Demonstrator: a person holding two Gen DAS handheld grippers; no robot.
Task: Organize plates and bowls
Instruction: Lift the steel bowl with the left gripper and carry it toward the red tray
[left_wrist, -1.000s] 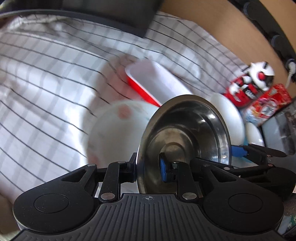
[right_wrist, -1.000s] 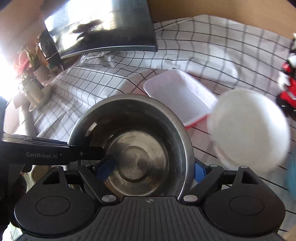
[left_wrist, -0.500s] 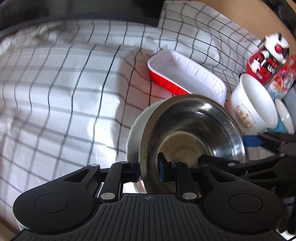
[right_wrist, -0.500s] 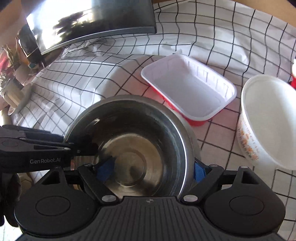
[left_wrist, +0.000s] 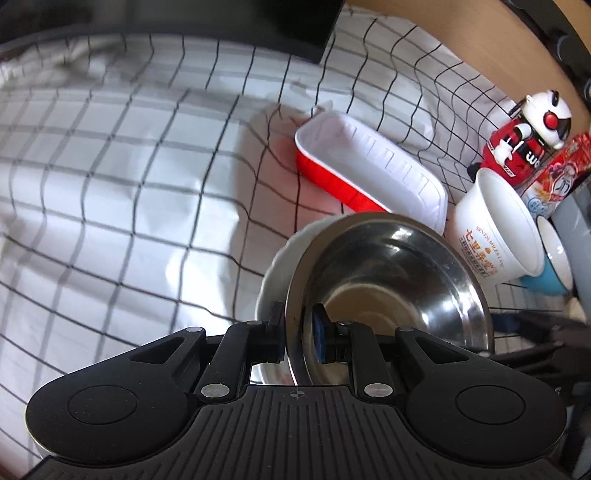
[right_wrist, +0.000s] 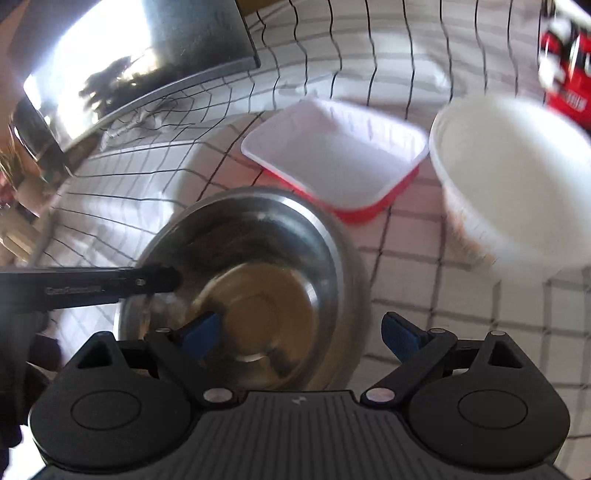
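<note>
From the left wrist, the left gripper (left_wrist: 298, 334) has just closed its jaws on the rim of the steel bowl (left_wrist: 391, 291), which sits nested in a white bowl (left_wrist: 275, 275) on the checked cloth (left_wrist: 129, 184), beside the red tray (left_wrist: 369, 177) and paper cup (left_wrist: 498, 236). From the right wrist, the right gripper (right_wrist: 301, 334) has its jaws just opening wider, its right pad clear of the wall, so I'd say stacking is nearly done. Next: settle the bowl and let the rim go.

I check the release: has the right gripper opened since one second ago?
Yes. The right gripper has just been opening: its right pad now stands clear of the steel bowl, which it touched before.
</note>
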